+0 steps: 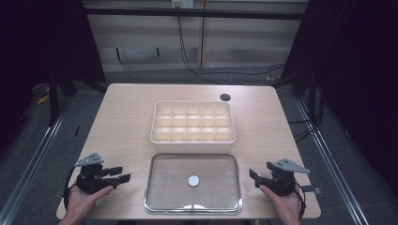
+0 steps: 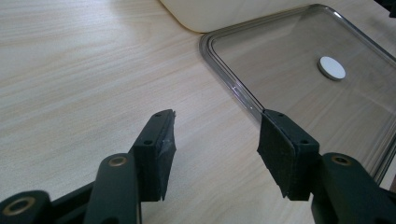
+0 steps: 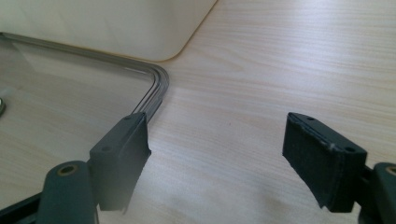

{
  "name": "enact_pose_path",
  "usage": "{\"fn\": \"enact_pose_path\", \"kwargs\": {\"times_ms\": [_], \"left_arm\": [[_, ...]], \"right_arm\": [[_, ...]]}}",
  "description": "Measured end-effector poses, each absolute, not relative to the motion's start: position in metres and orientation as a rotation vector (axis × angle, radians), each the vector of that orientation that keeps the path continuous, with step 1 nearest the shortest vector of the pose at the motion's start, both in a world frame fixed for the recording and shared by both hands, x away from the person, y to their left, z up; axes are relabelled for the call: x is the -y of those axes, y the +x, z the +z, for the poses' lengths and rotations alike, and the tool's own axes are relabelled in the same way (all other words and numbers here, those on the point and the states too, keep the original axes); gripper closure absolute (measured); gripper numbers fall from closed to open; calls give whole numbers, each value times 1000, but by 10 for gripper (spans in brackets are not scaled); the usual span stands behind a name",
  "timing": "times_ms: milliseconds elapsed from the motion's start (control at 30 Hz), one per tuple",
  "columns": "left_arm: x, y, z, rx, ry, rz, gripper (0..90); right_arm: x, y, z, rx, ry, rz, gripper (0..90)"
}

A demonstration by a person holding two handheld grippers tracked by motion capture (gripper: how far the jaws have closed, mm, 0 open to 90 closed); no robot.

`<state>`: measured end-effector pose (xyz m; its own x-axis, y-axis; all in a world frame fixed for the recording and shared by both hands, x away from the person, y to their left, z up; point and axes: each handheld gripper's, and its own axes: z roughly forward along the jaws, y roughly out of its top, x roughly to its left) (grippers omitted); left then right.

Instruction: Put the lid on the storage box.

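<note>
Pale wooden table (image 1: pixel 122 117) carries a cream compartmented box (image 1: pixel 193 123) and, nearer its front edge, a clear glass lid (image 1: pixel 193 183). Left gripper (image 1: pixel 116 177) and right gripper (image 1: pixel 256 177) flank the lid, both wide open and empty; nothing seems begun, and lifting the lid would need both edges gripped.

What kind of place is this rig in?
Probably a lab data-collection cell: a light wooden table ringed by dark curtains, metal floor rails, black cables trailing across the floor.
</note>
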<state>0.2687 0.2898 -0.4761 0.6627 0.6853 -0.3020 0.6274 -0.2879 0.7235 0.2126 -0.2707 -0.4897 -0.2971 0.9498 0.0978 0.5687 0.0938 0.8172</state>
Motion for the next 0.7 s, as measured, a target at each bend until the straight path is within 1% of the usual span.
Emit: {"fn": "enact_pose_path", "kwargs": {"times_ms": [67, 100, 267, 367, 467, 567, 600, 633, 700], "left_arm": [[-290, 269, -476, -1021, 1996, 81, 442], [-290, 269, -476, -1023, 1997, 77, 437], [-291, 268, -476, -1029, 1978, 73, 427], [-292, 266, -475, -1021, 1989, 77, 442], [-285, 258, -471, -998, 2018, 92, 483], [-282, 256, -469, -972, 2022, 85, 499], [-281, 256, -468, -973, 2017, 80, 504], [-281, 256, -468, -973, 2017, 80, 504], [-281, 258, -469, -978, 2008, 57, 524]], "right_arm": [[271, 212, -487, -1899, 1488, 1115, 232], [271, 212, -486, -1901, 1491, 1124, 258], [272, 209, -482, -1888, 1484, 1171, 267], [272, 207, -480, -1884, 1483, 1186, 287], [272, 204, -474, -1890, 1483, 1200, 327], [272, 202, -472, -1861, 1491, 1197, 319], [271, 202, -470, -1882, 1496, 1199, 357], [271, 202, -470, -1882, 1496, 1199, 357], [267, 201, -466, -1906, 1489, 1192, 385]]}}
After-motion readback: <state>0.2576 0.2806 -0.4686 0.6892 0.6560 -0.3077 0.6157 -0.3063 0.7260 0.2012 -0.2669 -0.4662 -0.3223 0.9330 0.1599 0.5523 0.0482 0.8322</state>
